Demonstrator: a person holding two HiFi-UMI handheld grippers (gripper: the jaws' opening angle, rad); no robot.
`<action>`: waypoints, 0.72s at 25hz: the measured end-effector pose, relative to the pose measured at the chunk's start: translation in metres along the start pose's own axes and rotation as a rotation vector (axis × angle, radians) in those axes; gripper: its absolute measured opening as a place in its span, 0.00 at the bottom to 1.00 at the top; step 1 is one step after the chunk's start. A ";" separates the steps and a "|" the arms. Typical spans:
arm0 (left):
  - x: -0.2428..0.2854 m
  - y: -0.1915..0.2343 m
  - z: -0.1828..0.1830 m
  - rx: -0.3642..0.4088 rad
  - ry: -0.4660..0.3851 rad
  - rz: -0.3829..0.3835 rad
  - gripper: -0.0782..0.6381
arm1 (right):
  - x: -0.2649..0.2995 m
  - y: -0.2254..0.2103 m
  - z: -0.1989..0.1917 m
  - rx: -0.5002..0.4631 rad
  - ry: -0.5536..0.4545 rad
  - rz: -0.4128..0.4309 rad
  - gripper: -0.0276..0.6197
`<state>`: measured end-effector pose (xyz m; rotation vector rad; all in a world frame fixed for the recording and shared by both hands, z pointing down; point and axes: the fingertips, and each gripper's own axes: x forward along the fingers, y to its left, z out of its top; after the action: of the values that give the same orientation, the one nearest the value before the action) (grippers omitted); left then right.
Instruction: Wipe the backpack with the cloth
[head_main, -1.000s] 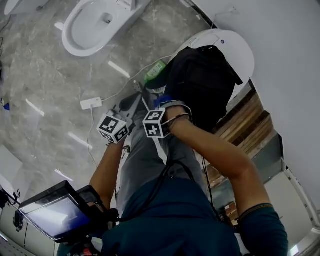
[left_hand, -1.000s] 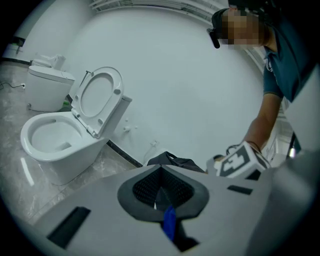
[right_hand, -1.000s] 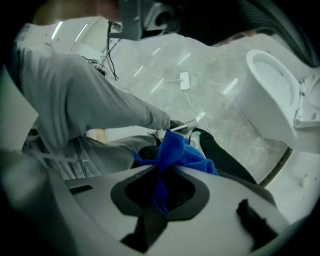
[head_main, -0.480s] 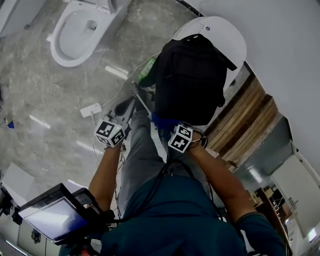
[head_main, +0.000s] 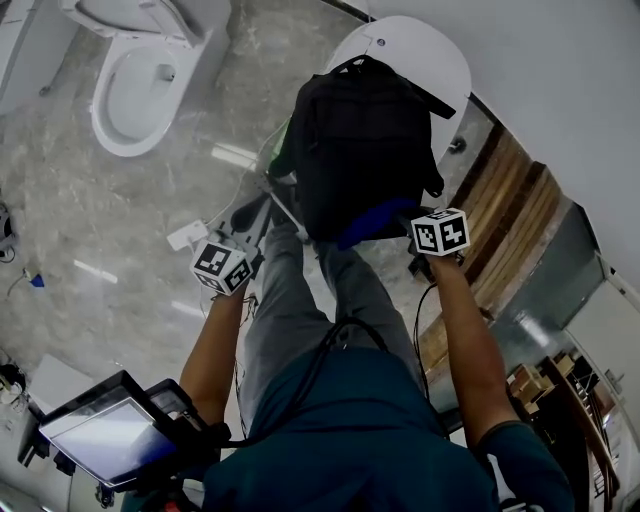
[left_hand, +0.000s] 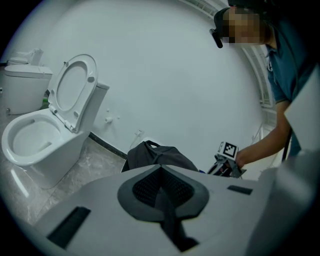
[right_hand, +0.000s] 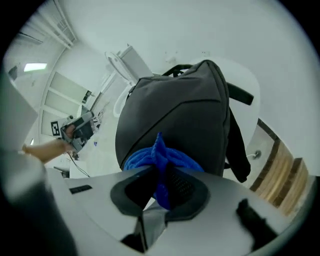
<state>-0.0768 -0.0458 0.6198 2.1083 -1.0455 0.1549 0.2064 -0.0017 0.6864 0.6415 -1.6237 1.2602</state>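
A black backpack (head_main: 365, 150) lies on a white oval lid (head_main: 440, 55) by the wall. My right gripper (head_main: 408, 228) is at the pack's lower right corner, shut on a bunched blue cloth (head_main: 375, 222) that presses against the fabric. The right gripper view shows the cloth (right_hand: 160, 160) pinched between the jaws (right_hand: 162, 187), with the backpack (right_hand: 180, 110) just beyond. My left gripper (head_main: 248, 248) hangs left of the pack, apart from it. Its jaws (left_hand: 162, 192) are shut on nothing and look toward the backpack (left_hand: 155, 155) and the right gripper (left_hand: 227, 160).
An open white toilet (head_main: 140, 85) stands at the upper left on the marble floor. A green bottle (head_main: 285, 150) sits by the pack's left side. A white power strip (head_main: 187, 236) and its cable lie on the floor. Wooden planks (head_main: 510, 220) are at the right.
My right gripper swept the blue cloth from the pack's lower left along its bottom edge to the lower right, rolling as it went. The left gripper shifted only slightly.
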 end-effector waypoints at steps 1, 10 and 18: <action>0.001 -0.004 0.002 0.006 0.000 -0.005 0.12 | -0.003 -0.002 0.009 -0.014 0.000 -0.003 0.12; -0.019 -0.030 0.025 0.063 0.004 -0.023 0.12 | -0.022 0.016 0.107 -0.140 -0.126 -0.005 0.12; -0.037 -0.039 0.028 0.089 0.038 -0.037 0.12 | 0.003 0.016 0.191 -0.135 -0.230 -0.087 0.12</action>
<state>-0.0783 -0.0268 0.5623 2.1947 -0.9928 0.2257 0.1232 -0.1737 0.6788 0.7866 -1.8310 1.0335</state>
